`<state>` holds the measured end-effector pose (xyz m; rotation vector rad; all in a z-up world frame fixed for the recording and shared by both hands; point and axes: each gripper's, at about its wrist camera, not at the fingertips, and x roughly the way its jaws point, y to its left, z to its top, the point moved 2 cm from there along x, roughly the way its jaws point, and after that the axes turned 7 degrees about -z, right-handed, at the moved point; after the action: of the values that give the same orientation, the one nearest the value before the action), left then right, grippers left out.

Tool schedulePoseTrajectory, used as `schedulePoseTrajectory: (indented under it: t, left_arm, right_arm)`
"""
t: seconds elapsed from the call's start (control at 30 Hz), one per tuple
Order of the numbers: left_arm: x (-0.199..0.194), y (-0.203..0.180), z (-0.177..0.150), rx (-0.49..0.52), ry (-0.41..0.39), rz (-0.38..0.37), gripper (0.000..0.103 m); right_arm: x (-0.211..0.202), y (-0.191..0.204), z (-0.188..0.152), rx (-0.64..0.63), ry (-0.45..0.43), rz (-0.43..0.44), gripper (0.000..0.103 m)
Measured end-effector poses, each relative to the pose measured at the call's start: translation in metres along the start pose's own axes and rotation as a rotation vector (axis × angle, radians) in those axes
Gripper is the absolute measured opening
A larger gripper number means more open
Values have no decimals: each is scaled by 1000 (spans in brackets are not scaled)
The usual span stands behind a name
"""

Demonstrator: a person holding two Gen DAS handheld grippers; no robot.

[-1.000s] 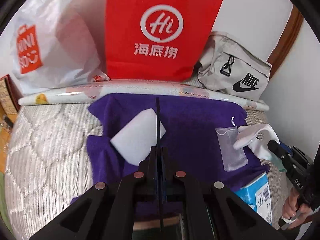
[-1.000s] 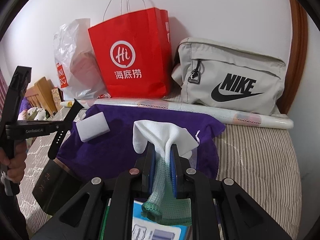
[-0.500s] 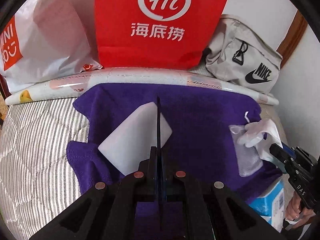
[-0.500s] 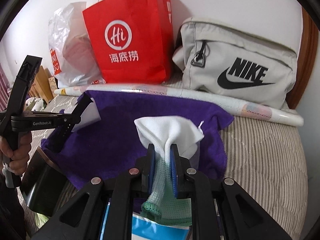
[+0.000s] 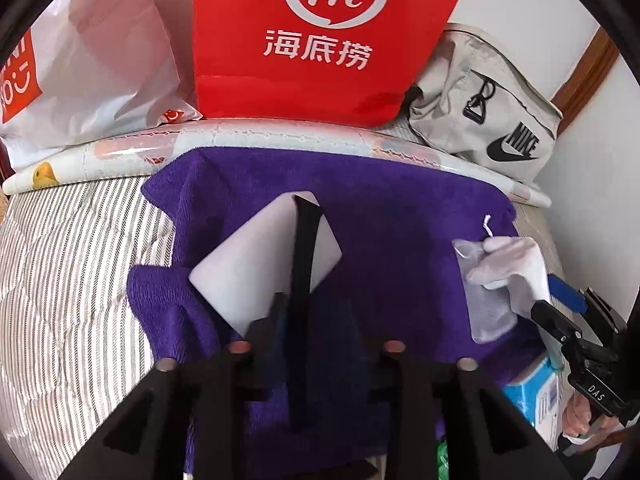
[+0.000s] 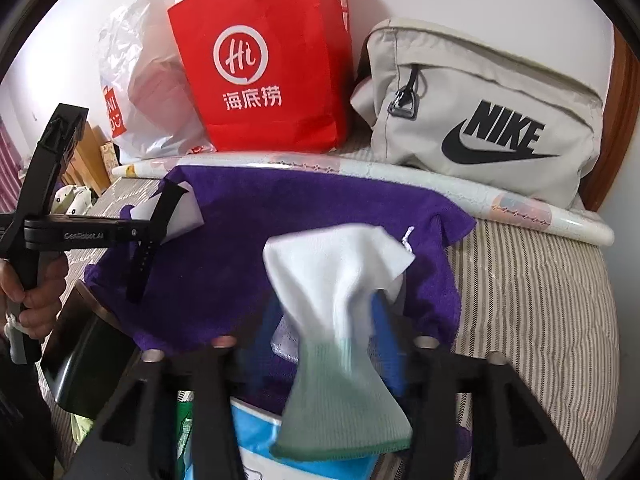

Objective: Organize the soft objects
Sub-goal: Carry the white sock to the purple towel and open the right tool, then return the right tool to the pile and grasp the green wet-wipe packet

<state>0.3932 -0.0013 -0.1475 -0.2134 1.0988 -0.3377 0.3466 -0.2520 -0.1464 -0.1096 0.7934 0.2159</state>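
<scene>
A purple towel (image 5: pixel 400 220) lies spread on the striped bed. On its left part rests a white foam block (image 5: pixel 248 264), also seen in the right wrist view (image 6: pixel 190 212). My left gripper (image 5: pixel 306 216) hovers right over the block, its jaws opening; whether they touch it I cannot tell. My right gripper (image 6: pixel 328 308) is over the towel's right part, jaws opening. A white cloth with a green end (image 6: pixel 340 264) hangs loose between the blue pads. Under it lies a small clear pouch (image 5: pixel 484 300).
Against the wall stand a red paper bag (image 6: pixel 264 80), a white plastic bag (image 6: pixel 140 92) and a grey Nike bag (image 6: pixel 480 112), with a rolled sheet (image 5: pixel 280 136) in front. A blue-and-white box (image 6: pixel 256 440) sits at the towel's near edge. Bare striped bedcover (image 6: pixel 540 320) lies to the right.
Both grippers have sunk closer to the towel. The left jaws, shut before, now stand apart. The right pads have spread off the white cloth, which now hangs slack between them.
</scene>
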Motion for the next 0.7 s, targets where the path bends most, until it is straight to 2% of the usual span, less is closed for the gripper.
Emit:
schedulePoseTrajectory:
  t: [0.03, 0.13, 0.4, 0.53, 0.7]
  left_arm:
    - [-4, -1, -3, 4, -9, 21, 33]
    - [-14, -3, -8, 15, -17, 48, 45]
    - [-63, -12, -32, 31, -82, 50, 46]
    - [-90, -23, -59, 76, -123, 68, 46]
    - [-111, -31, -95, 102, -132, 92, 46]
  right_arm:
    - [-2, 0, 0, -2, 0, -1, 58]
    - [-13, 1, -1, 10, -4, 4, 60]
    - [-62, 12, -17, 33, -41, 27, 64]
    - [-86, 27, -34, 17, -49, 35, 64]
    - [-109, 48, -64, -15, -44, 43, 64]
